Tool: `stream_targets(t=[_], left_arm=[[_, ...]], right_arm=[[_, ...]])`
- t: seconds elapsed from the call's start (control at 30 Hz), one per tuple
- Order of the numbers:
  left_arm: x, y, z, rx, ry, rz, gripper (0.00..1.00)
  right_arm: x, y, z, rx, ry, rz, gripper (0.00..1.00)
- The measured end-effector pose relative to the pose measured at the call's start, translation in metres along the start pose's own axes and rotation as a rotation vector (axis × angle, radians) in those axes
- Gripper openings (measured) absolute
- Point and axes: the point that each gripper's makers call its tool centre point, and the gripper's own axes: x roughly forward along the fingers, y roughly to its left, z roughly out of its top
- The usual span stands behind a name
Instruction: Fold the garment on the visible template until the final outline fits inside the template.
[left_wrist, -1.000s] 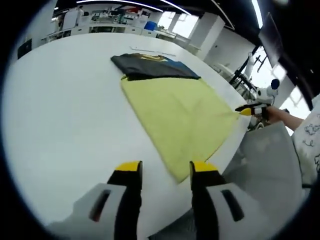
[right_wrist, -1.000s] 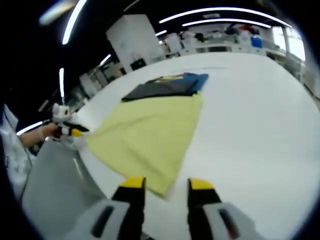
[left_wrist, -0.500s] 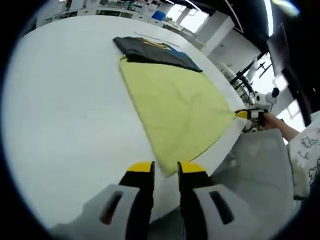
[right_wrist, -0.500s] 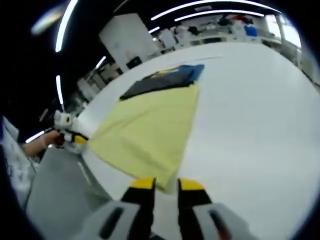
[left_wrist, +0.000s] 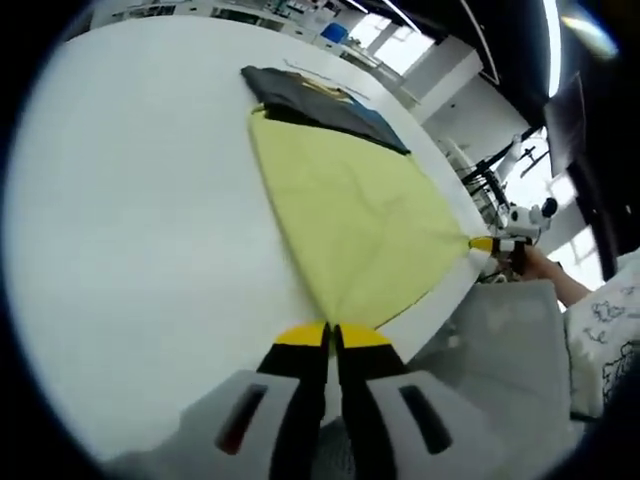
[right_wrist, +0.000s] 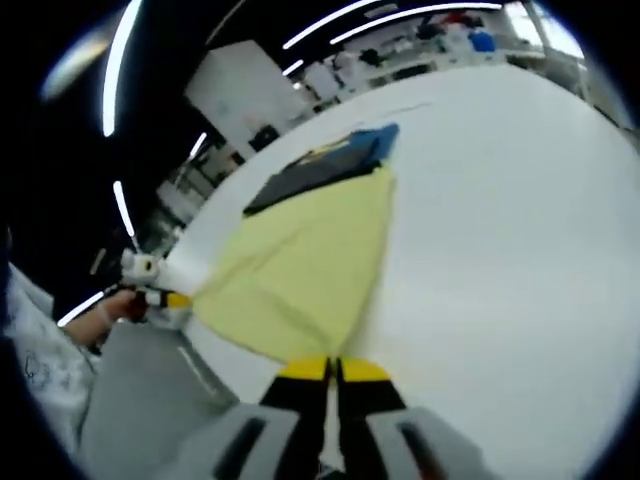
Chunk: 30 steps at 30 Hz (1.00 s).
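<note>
Yellow garment (left_wrist: 355, 215) lies spread flat on the white desk (left_wrist: 130, 220), near its edge. At its far end it abuts a dark folded garment with a blue patch (left_wrist: 320, 98); whether the two overlap is hard to tell from these views.

Left gripper (left_wrist: 331, 336): jaws pressed together, yellow tips clenched on the near corner of the yellow garment. The cloth fans out from that pinch.

Right gripper (right_wrist: 333, 370): jaws likewise clenched, gripping the other near corner at the desk edge. It also appears at the right of the left gripper view (left_wrist: 488, 244), with a hand (left_wrist: 535, 265) behind it; the cloth is drawn to a point there.

A grey chair back (left_wrist: 500, 350), probably, sits below the desk edge.
</note>
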Motion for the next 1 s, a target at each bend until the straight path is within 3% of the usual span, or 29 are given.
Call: stream_targets(t=[0.17, 0.5, 0.87, 1.0], left_arm=[[-0.012, 0.0, -0.001, -0.018, 0.001, -0.027, 0.0], [-0.037, -0.028, -0.017, -0.062, 0.044, -0.084, 0.0], [-0.065, -0.047, -0.026, -0.096, 0.045, -0.09, 0.0], [-0.071, -0.05, -0.028, -0.106, 0.049, -0.083, 0.0]], right_arm=[[-0.016, 0.015, -0.002, 0.056, -0.01, 0.041, 0.0], [-0.04, 0.032, -0.02, 0.111, 0.008, 0.072, 0.0], [-0.062, 0.061, -0.028, 0.137, 0.01, 0.096, 0.0], [-0.072, 0.071, -0.022, 0.164, -0.01, 0.127, 0.0]])
